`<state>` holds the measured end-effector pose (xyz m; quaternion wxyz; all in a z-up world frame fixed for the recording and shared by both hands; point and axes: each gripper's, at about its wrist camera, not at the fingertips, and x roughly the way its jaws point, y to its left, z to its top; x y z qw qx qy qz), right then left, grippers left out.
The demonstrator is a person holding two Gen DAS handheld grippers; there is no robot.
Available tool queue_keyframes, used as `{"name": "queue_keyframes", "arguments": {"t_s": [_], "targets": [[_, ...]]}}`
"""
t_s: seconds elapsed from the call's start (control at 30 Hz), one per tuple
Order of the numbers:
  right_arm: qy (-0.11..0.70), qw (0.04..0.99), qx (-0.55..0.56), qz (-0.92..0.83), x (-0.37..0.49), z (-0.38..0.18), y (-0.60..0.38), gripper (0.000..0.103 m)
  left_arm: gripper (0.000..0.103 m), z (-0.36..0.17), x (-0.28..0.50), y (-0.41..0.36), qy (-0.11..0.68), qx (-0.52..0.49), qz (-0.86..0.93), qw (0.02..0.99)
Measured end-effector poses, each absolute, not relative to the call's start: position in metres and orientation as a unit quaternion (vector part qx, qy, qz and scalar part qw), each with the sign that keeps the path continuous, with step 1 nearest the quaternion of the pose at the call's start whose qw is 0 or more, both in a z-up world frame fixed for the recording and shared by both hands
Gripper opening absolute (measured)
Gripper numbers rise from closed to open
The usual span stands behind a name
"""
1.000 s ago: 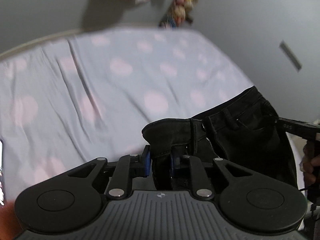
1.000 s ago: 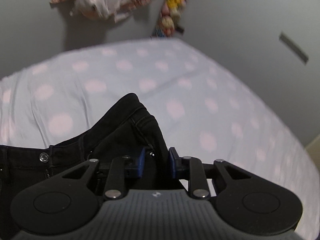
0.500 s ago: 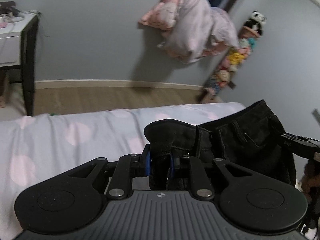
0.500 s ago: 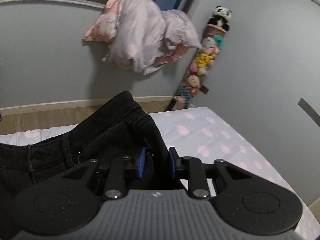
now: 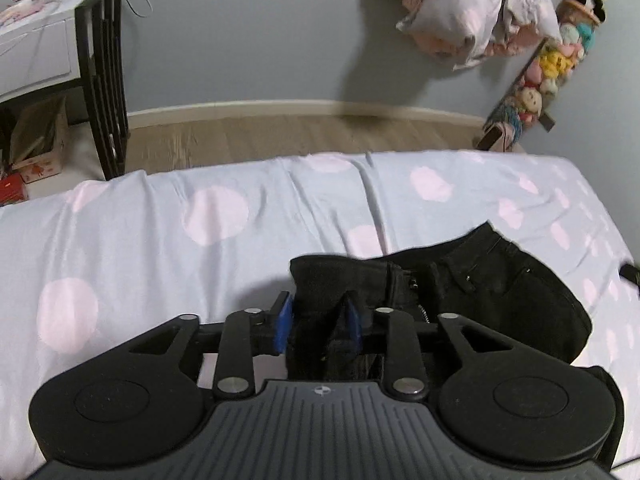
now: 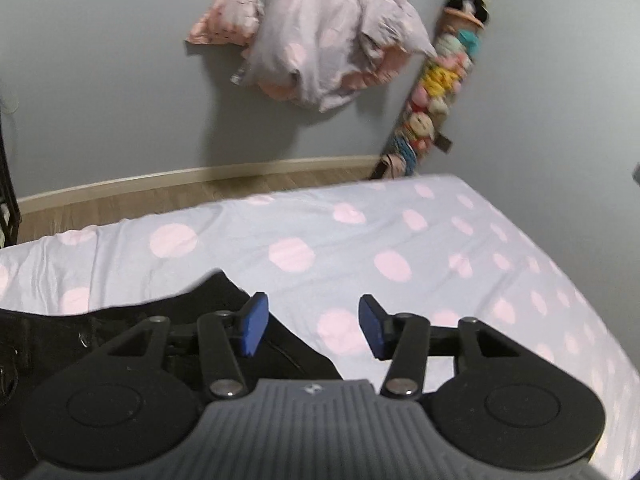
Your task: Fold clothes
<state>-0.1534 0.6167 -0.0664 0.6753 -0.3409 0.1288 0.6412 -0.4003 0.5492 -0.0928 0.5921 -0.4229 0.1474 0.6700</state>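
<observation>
Covering most of both views, a pale blue bed sheet with pink polka dots (image 5: 160,248) is spread over the mattress, and it serves as the landmark here. A pair of black denim trousers (image 5: 500,292) is laid on the near part of the sheet, waistband end uppermost, with the zip and rivets visible. The black left gripper with blue pads (image 5: 318,320) is clamped on a bunched fold of the waistband, held just above the sheet. The black right gripper with blue pads (image 6: 308,326) is seen with its jaws apart and nothing between them; its left pad hangs over the trousers' edge, its right pad over bare sheet.

The task is judged to be at an early stage: the garment is set down but no neat fold is seen, and the legs are hidden behind the grippers, so their state cannot be told. Flattening and folding are judged to remain.

Plenty of bare sheet is offered beyond and to the left of the trousers. The sheet's far edge drops to a wooden floor (image 5: 280,132), and its right edge runs close to a grey wall (image 6: 540,100), so less room is given there.
</observation>
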Motion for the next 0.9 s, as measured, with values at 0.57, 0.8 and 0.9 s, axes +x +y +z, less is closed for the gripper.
{"name": "queue_keyframes", "arguments": {"t_s": [0.57, 0.8, 0.9], "targets": [[0.343, 0.775, -0.244, 0.471, 0.064, -0.103, 0.303, 0.054, 0.05, -0.049, -0.276, 0.473, 0.197, -0.376, 0.554, 0.716], [0.419, 0.787, -0.171, 0.419, 0.086, -0.144, 0.176, 0.057, 0.052, -0.067, -0.201, 0.425, 0.252, -0.368, 0.469, 0.763], [0.46, 0.788, -0.114, 0.394, 0.097, -0.17, 0.146, 0.061, 0.052, -0.074, -0.19, 0.415, 0.264, -0.368, 0.458, 0.765]]}}
